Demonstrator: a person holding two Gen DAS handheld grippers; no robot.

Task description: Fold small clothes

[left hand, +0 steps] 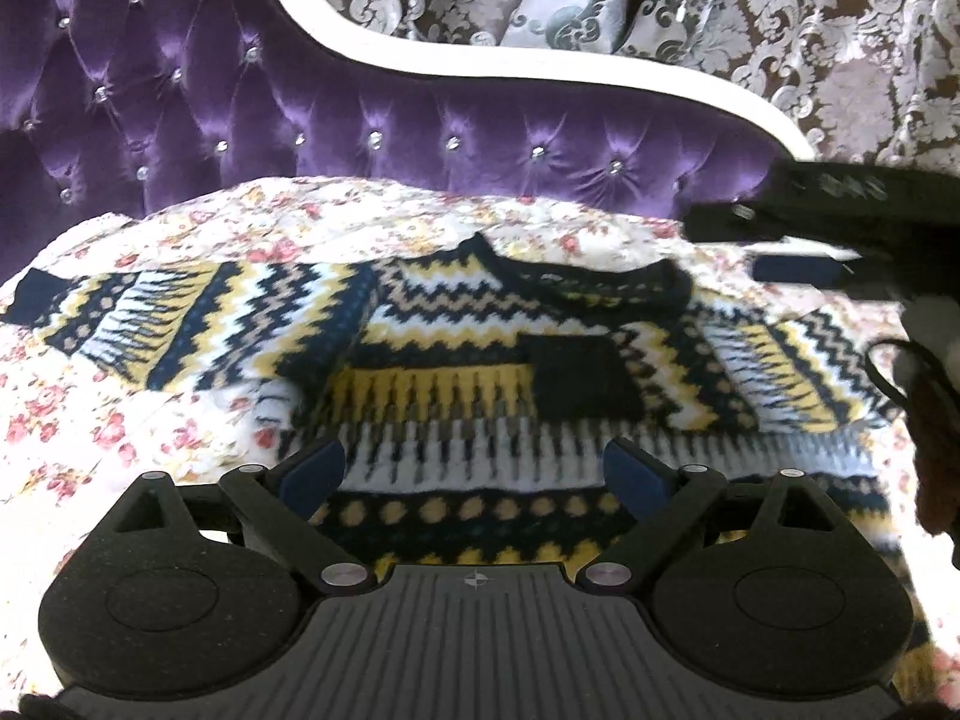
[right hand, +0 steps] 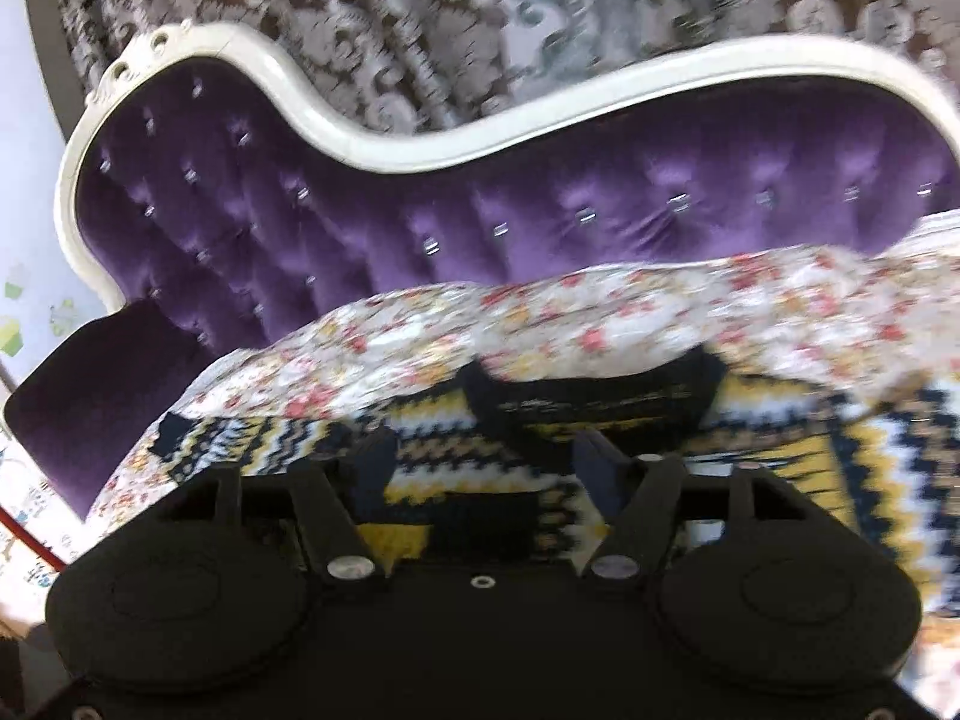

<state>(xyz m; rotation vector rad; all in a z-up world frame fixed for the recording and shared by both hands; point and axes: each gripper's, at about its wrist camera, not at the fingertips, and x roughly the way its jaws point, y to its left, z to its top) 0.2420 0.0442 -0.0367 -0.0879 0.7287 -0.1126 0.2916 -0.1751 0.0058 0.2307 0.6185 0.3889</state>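
A small knitted sweater (left hand: 456, 324) in navy, yellow and white zigzags lies flat on a floral cover, its collar (left hand: 600, 282) toward the sofa back. One sleeve stretches out left to its navy cuff (left hand: 36, 300). The other sleeve is folded in, and its dark cuff (left hand: 576, 378) rests on the chest. My left gripper (left hand: 477, 465) hovers open over the lower body with nothing between its fingers. My right gripper (left hand: 750, 246) reaches in from the right near the collar. In its own view the right gripper (right hand: 486, 453) stands open above the sweater (right hand: 888, 480), gripping nothing.
The floral cover (left hand: 120, 420) lies over the seat of a purple tufted sofa (left hand: 420, 120) with a white curved frame (left hand: 480, 69). Patterned grey curtains (left hand: 780, 30) hang behind. A brown fuzzy sleeve (left hand: 936, 450) and a black cable show at the right edge.
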